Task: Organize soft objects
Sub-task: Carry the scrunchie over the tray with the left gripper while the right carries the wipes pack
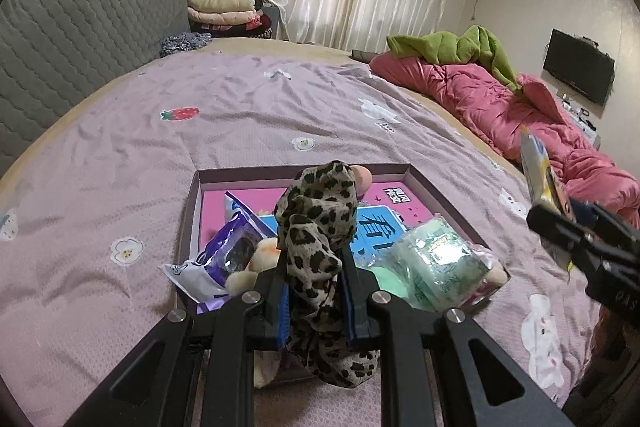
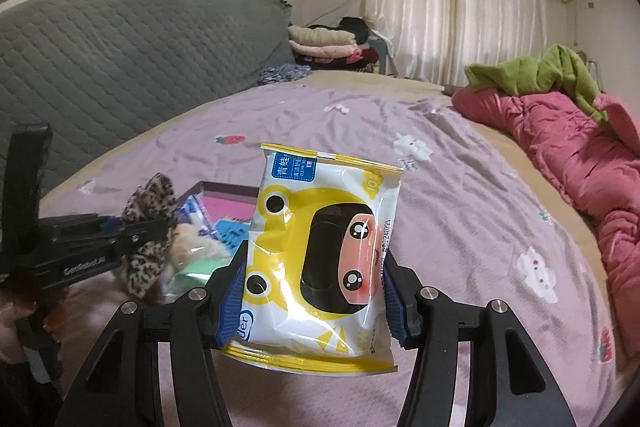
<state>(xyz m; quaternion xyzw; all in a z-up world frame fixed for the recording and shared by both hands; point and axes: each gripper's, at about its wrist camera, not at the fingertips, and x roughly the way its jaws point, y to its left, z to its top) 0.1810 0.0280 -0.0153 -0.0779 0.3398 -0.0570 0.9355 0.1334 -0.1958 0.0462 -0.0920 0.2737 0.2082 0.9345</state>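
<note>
Lilac bedsheet (image 1: pixel 240 131) printed with strawberries and flowers covers the bed, with a pink quilt (image 1: pixel 500 107) bunched along its far side. On the sheet sits a shallow box (image 1: pixel 196 195) holding a purple packet (image 1: pixel 216 259), a green tissue pack (image 1: pixel 436 259) and plush toys. Above it, the left gripper (image 1: pixel 314 291) pinches a leopard-print cloth (image 1: pixel 320 227). Beside the box, the right gripper (image 2: pixel 314 291) clamps a yellow wet-wipes pack (image 2: pixel 320 251) upright.
</note>
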